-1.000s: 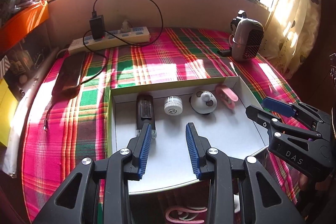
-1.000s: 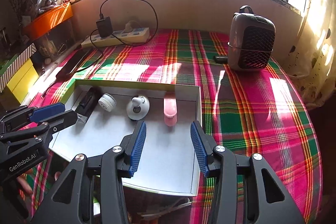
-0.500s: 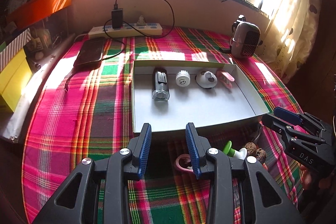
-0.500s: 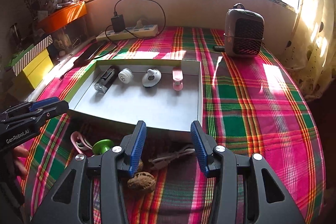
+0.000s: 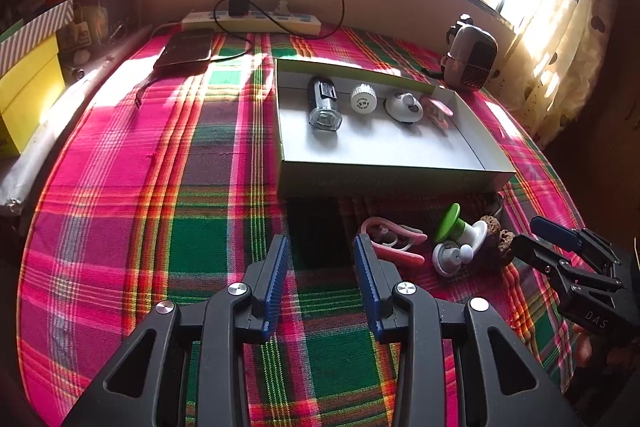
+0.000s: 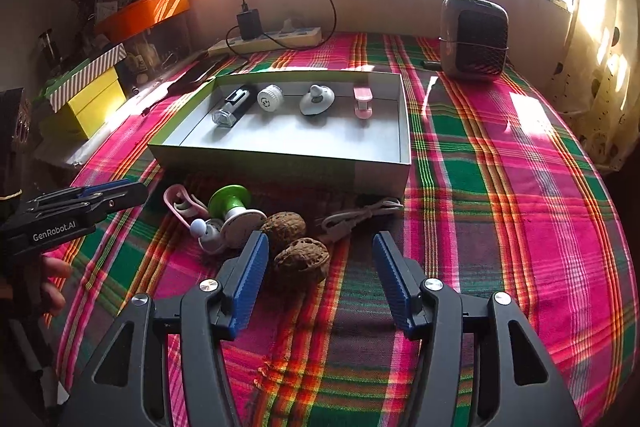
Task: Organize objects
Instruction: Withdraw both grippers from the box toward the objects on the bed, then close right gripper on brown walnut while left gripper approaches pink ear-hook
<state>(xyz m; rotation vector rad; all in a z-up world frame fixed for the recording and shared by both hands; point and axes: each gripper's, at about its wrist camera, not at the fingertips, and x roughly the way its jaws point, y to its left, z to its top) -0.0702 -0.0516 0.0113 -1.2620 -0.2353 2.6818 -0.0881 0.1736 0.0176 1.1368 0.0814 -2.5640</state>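
Shallow grey box (image 5: 384, 183) with green outer walls, on the plaid tablecloth (image 5: 120, 187). Contents, ranged in one row along its far wall, left to right: a black and clear cylinder (image 5: 324, 103) lying on its side; a white ribbed cap (image 5: 363, 98); a grey-white round knob (image 5: 404, 105); a pink clip (image 5: 438, 107). Loose items on the cloth just in front of the box's near wall: a pink loop clip (image 6: 180, 203), a green-topped suction piece (image 6: 230, 201), a small white-and-grey knob (image 6: 208, 233), two walnuts (image 6: 300, 259) touching each other, and a pale cord (image 6: 356, 215). Left gripper (image 5: 320, 259): tongs apart, nothing between them, held low over bare cloth near the pink loop clip. Right gripper (image 6: 318, 259): tongs wide apart, the nearer walnut lying between its fingertips, not visibly touched by either pad. Background: a power strip (image 6: 266, 41) with a black charger (image 6: 248, 23) along the far wall, a small grey heater (image 6: 474, 39) at the right, and yellow boxes (image 6: 94, 99) at the left.
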